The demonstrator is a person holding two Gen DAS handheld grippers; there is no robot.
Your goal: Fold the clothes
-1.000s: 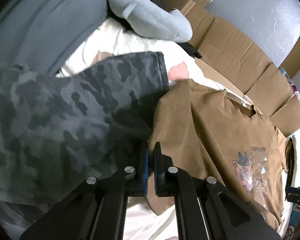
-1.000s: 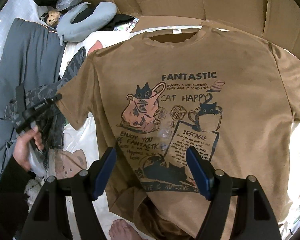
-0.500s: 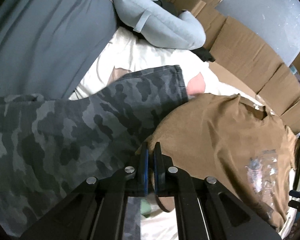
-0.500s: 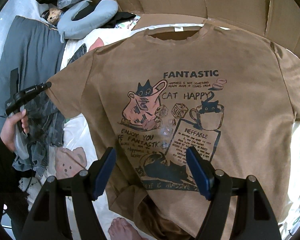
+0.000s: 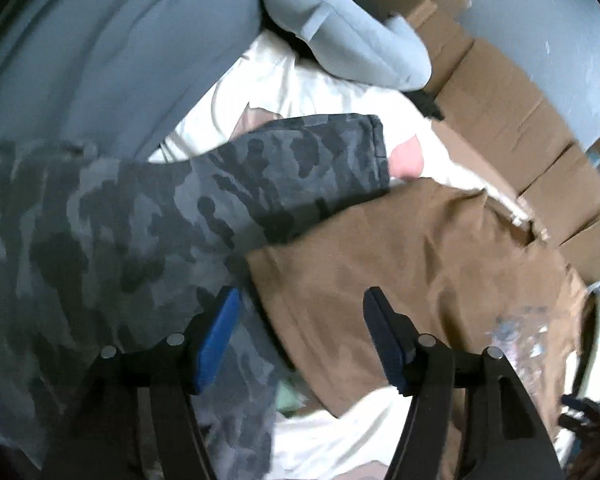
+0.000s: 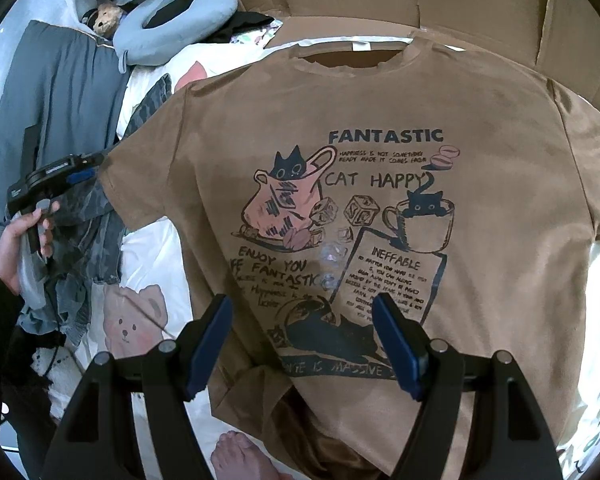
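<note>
A brown T-shirt with cat prints lies spread front-up on the white bedsheet. Its left sleeve lies flat below my left gripper, which is open with the sleeve's hem between its blue pads, not held. In the right wrist view the left gripper sits at the sleeve's tip, held by a hand. My right gripper hangs open above the shirt's lower print, holding nothing.
Grey camouflage trousers lie left of the shirt, partly under the sleeve. A grey quilt, a blue neck pillow and flattened cardboard border the bed. A bare foot shows at the bottom edge.
My left gripper has opened and let go of the sleeve, which now lies flat. The right gripper has stayed where it was, open.
</note>
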